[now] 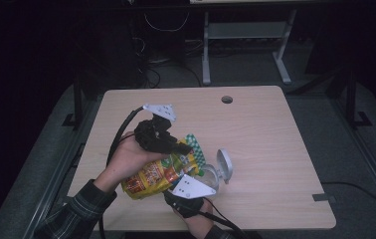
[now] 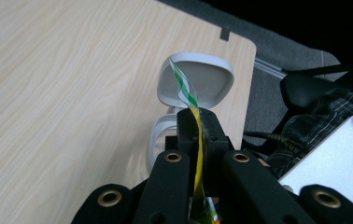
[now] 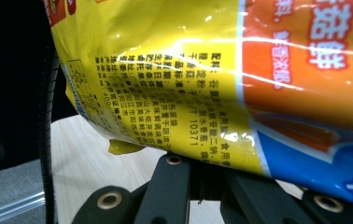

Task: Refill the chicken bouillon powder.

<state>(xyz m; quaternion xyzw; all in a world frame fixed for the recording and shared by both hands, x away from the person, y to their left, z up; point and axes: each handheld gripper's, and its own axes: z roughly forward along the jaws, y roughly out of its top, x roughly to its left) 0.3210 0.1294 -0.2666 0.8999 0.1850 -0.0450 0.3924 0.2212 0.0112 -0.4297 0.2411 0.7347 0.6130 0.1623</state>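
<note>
Just beside, open white container (image 1: 219, 168), left gripper (image 2: 197, 122) jaws pinching snack bag (image 1: 158, 174), right unclear.

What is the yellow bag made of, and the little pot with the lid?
The yellow bag looks like thin glossy plastic film: it crinkles and throws bright glare. The pot seems to be clear plastic, since it looks see-through, and its open lid looks like smooth, matte pale grey plastic.
</note>
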